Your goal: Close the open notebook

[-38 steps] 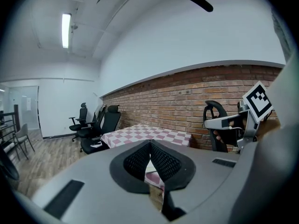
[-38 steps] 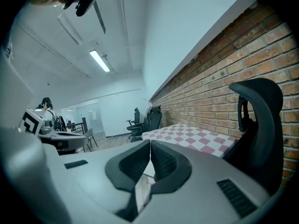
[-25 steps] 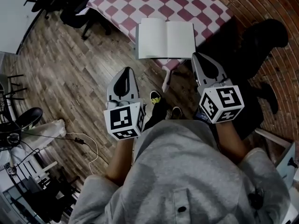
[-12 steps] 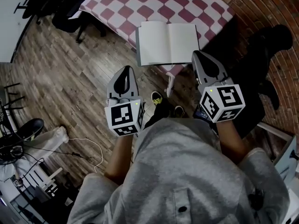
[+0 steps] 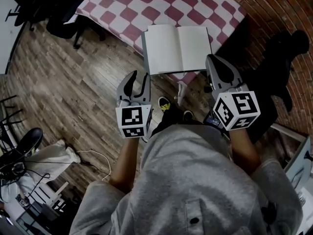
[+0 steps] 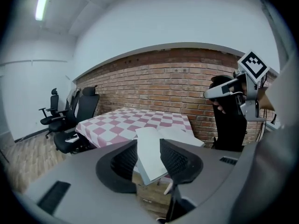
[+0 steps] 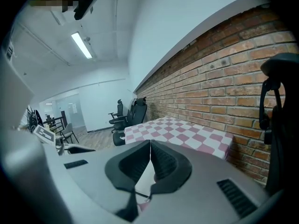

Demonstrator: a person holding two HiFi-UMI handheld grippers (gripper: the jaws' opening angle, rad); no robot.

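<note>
- The notebook [image 5: 178,48] lies open and flat at the near edge of the table [image 5: 146,4]. Its near left corner seems to jut past that edge, so a sideways shove can slide it off onto the floor.
- Your left gripper [image 5: 138,75] is near that corner but not touching it. Its jaws have just been opening and stand partly spread with nothing between them. Come in too low and you strike the table edge or snag the checked cloth instead of the left page.
- If you catch the cloth, it drags and takes the notebook with it.
- Pinch only the top sheets and they bend or crease while the cover stays flat, so the notebook is left half open.
- Your right gripper [image 5: 214,58] is empty, its jaws pressed together, just beside the near right corner. If it does not pin the right half, the notebook probably skates right as you lift the left.
- If it stays over the right page, the closing half may land on it and spring back open.
</note>
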